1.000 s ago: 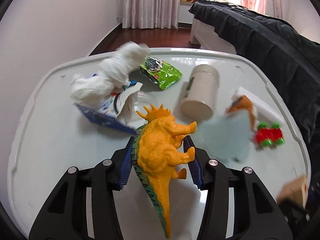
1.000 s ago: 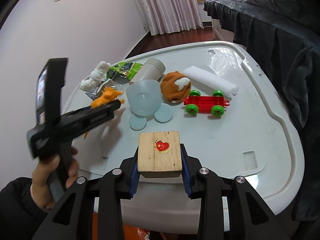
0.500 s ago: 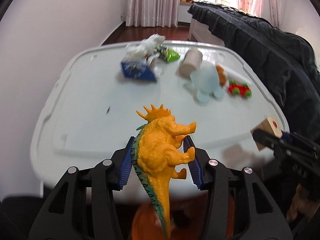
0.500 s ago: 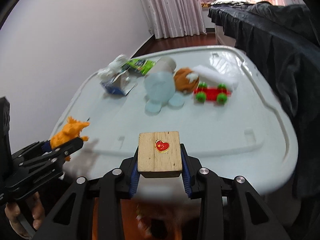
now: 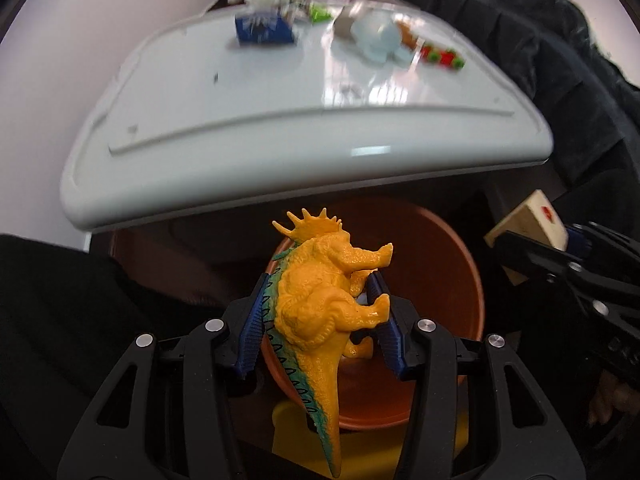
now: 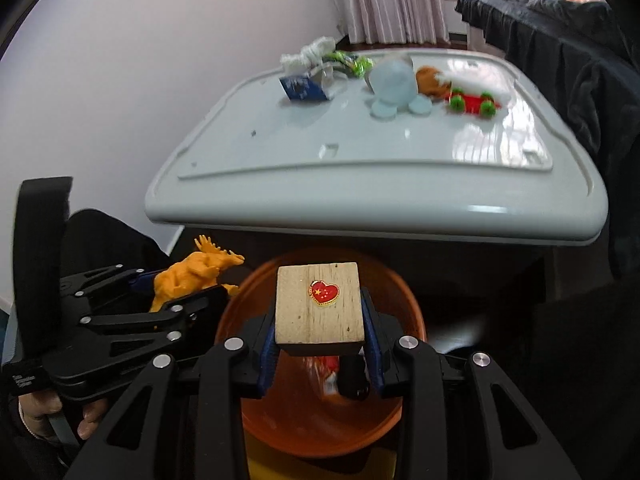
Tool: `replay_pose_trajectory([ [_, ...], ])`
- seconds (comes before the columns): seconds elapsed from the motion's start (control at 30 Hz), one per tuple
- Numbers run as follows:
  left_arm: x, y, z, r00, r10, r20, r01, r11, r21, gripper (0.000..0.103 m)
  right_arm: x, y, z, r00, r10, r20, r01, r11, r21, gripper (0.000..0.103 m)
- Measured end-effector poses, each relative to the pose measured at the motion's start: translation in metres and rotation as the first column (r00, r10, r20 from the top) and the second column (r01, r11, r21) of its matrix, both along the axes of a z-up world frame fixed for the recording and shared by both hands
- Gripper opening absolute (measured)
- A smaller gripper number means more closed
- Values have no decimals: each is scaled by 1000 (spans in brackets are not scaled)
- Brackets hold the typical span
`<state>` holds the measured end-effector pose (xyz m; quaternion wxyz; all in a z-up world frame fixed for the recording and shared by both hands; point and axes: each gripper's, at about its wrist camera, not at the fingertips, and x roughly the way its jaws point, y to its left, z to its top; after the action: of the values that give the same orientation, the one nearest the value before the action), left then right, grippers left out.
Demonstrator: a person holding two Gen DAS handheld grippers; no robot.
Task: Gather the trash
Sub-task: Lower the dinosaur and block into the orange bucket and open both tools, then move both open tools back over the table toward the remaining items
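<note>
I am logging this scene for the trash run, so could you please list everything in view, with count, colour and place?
dinosaur: 1, orange with a teal back, held over the bin
block: 1, pale wood with a red heart sticker, held over the bin
bin: 1, orange, on the floor under the table's near edge, blurred items inside
table: 1, white, behind the bin
packet: 1, blue, far left on the table
tissue: 1 wad, white, behind the packet
wrapper: 1, green, far side of the table
cup: 1, pale blue, far middle
plush: 1, orange and white, right of the cup
car: 1, red with green wheels, far right
cloth: dark, right of the table
left gripper: 1, black, blue jaws clamping the dinosaur
right gripper: 1, black, blue jaws clamping the block
</note>
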<state>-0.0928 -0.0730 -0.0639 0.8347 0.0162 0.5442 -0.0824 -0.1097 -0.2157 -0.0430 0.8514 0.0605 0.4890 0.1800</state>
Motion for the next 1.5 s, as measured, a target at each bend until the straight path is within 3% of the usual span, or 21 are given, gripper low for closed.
replay_pose_trajectory([
  [0.43, 6, 4, -28, 994, 16, -109, -16, 1000, 3, 48, 8, 8, -36, 989, 14, -149, -17, 1000, -19, 36],
  [0.5, 7, 3, -30, 992, 18, -123, -16, 1000, 10, 48, 9, 6, -39, 987, 5, -160, -10, 1000, -25, 42],
  [0.53, 7, 3, -31, 991, 20, -129, -18, 1000, 17, 49, 9, 5, -39, 988, -1, -157, -4, 1000, -31, 54],
  [0.57, 8, 2, -32, 990, 24, -136, -21, 999, 24, 49, 9, 5, -38, 988, -5, -152, 0, 999, -33, 58],
  [0.63, 8, 4, -32, 990, 31, -141, -28, 999, 25, 53, 9, 2, -36, 990, -11, -143, 7, 1000, -29, 58],
  [0.73, 6, 5, -27, 992, 38, -117, -35, 999, 22, 61, 10, -2, -35, 990, -22, -137, 19, 1000, -22, 58],
  [1.13, 10, 7, -3, 999, 31, -31, -32, 999, -13, 66, 18, -21, -17, 993, -56, -101, 60, 998, 33, 65],
  [1.3, 25, 12, 20, 999, 24, 49, -21, 998, -57, 72, 45, -29, -1, 996, -59, -69, 61, 998, 24, 69],
  [1.5, 57, 18, 38, 985, 67, 157, -61, 997, -44, 79, 102, -35, 24, 998, -67, -3, 67, 998, 5, 81],
])
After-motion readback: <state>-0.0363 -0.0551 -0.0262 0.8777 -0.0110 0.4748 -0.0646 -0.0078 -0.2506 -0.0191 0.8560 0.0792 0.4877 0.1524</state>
